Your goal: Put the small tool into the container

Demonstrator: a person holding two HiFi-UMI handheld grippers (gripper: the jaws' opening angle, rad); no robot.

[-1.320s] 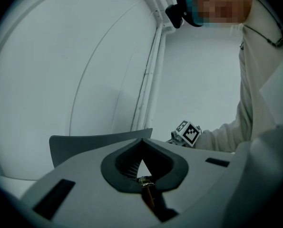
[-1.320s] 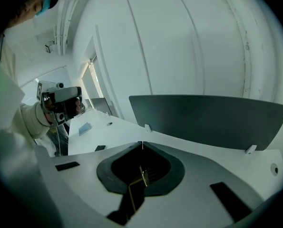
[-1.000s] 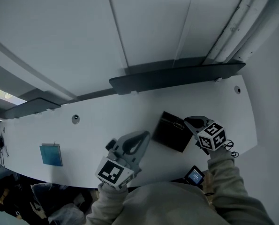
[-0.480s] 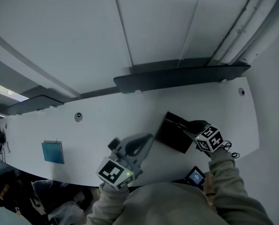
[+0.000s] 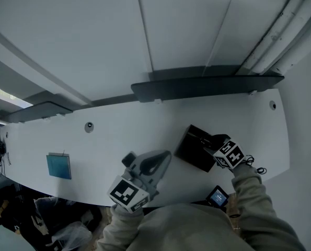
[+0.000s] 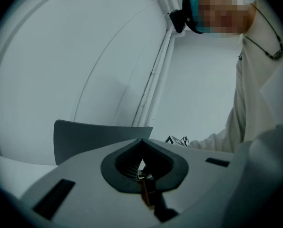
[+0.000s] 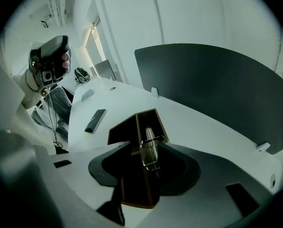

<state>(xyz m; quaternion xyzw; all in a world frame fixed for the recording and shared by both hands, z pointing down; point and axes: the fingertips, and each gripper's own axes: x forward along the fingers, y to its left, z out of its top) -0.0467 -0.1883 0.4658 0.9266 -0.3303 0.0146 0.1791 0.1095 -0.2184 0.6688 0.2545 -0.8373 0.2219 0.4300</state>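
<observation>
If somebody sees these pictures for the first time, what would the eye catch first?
The right gripper hangs over the black container near the right end of the white table. Its jaws have just been opening, and the small metal tool shows between them, over the right compartment. The left gripper is shut at the near edge, and a blue square lies far to the left.
</observation>
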